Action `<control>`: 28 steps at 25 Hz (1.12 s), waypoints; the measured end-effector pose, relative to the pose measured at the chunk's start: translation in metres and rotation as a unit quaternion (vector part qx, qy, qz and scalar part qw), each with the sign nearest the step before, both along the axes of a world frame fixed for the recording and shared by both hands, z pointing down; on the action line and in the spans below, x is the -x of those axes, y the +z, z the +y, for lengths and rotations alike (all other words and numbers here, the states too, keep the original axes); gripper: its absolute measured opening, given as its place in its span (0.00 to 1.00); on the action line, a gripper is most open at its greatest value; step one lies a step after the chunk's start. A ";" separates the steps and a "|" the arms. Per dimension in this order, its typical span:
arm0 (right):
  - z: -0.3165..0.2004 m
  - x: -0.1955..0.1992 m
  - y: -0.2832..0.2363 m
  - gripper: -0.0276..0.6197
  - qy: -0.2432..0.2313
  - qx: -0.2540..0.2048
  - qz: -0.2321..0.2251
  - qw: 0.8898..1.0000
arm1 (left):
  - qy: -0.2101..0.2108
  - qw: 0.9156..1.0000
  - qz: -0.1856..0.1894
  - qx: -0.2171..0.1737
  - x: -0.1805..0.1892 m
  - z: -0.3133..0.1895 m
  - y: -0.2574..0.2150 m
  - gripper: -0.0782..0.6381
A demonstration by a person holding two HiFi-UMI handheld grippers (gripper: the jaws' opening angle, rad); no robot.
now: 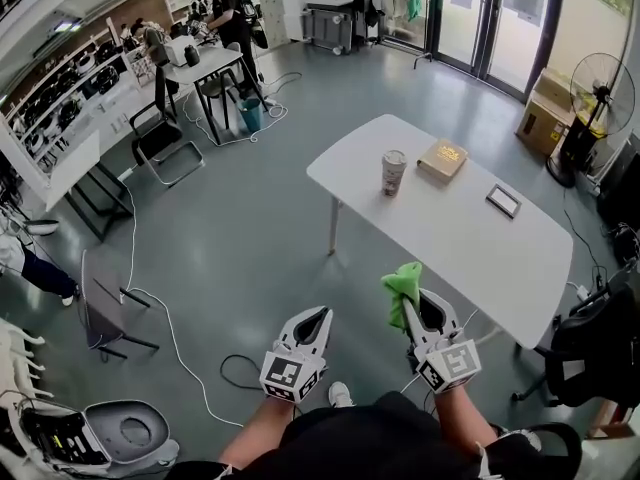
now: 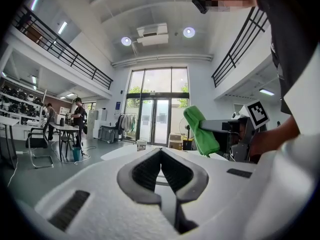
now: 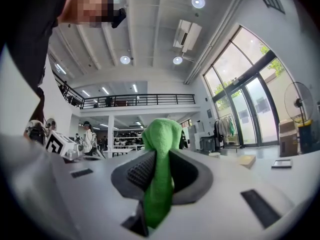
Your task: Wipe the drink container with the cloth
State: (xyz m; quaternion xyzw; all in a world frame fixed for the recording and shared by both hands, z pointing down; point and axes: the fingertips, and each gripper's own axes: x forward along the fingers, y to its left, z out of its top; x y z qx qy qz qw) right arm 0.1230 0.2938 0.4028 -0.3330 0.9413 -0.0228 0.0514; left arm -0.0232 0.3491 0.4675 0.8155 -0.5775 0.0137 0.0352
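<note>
- The head view looks steeply down on a grey floor, with a white desk (image 1: 450, 238) ahead and both grippers held low, well short of it
- The drink container (image 1: 394, 171), a tall paper-style cup, stands upright near the far left end of the desk, apart from both grippers. The left gripper view shows it small in the distance (image 2: 141, 145)
- A tan book (image 1: 442, 159) lies just beside the cup on its right, and a small dark framed object (image 1: 503, 200) lies further right
- The right gripper (image 1: 418, 308) has its 2 jaws clamped on a green cloth (image 1: 403, 280). In the right gripper view the cloth (image 3: 159, 174) is pinched between the pads, with a rounded bunch standing above the tips
- The left gripper (image 1: 318, 315) carries nothing. Its own view shows its jaws (image 2: 160, 151) pressed together at the tips with nothing between them
- Judged from this, the step in hand is the approach, with no wiping begun
- To do it well, bring both grippers over the near desk edge, open the left gripper and close it gently on the cup's lower body to steady it
- Lead with the loose bunch of cloth, not the hard jaw tips, and stroke down the cup's side
- The cup looks light and may tip, so keep the pressure low and stay clear of the book
</note>
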 end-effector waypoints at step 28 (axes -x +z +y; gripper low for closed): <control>-0.207 0.029 0.013 0.17 -0.057 0.012 0.008 0.998 | -0.028 0.999 -0.022 0.005 0.024 -0.201 0.004 0.12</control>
